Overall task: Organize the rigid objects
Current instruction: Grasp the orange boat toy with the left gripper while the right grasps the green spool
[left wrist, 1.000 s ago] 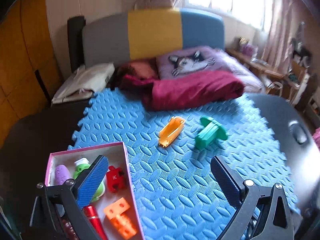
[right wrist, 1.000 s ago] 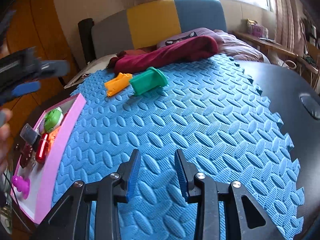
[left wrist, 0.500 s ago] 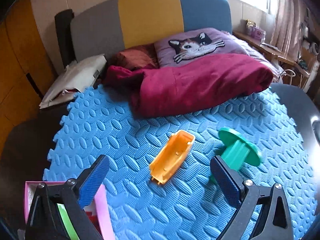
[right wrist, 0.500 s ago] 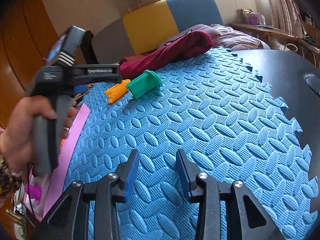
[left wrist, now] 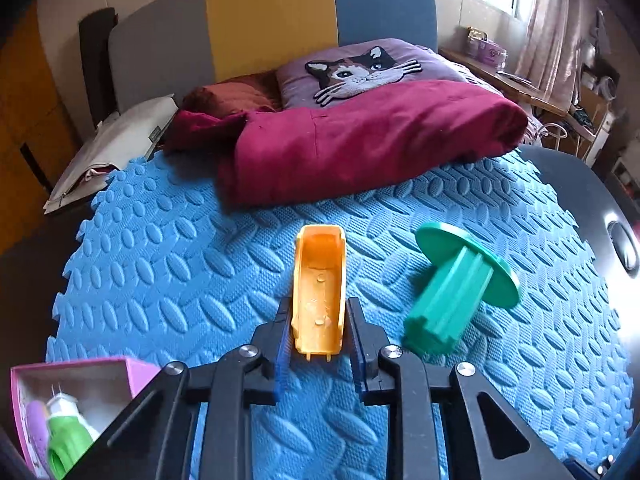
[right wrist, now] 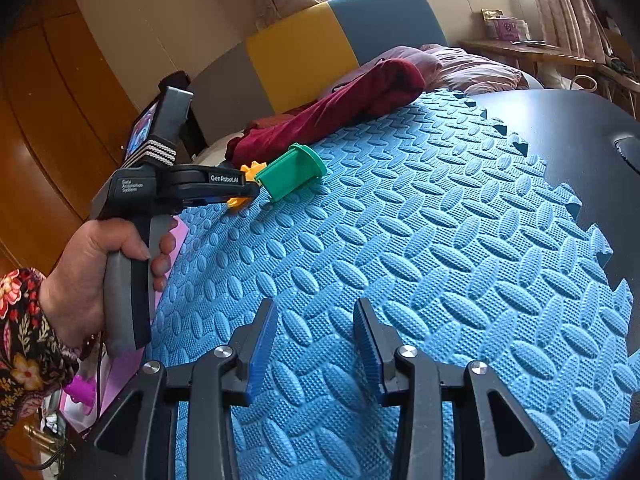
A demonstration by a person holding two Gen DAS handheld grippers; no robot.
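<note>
The left gripper [left wrist: 318, 320] pinches the orange trough-shaped piece [left wrist: 319, 288] on the blue foam mat [left wrist: 160, 280]; lift it level toward the pink box [left wrist: 136, 372], while the right gripper [right wrist: 314, 332] hangs spread, empty.

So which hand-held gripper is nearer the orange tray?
Left. The left hand-held gripper has its fingers on both sides of the orange tray; the right hand-held gripper is far back, over bare mat.

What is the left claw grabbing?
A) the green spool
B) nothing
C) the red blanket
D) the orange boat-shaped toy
D: the left claw has its two fingers pressed on either side of the orange boat-shaped toy, while the green spool lies untouched beside it on the blue mat.
</note>
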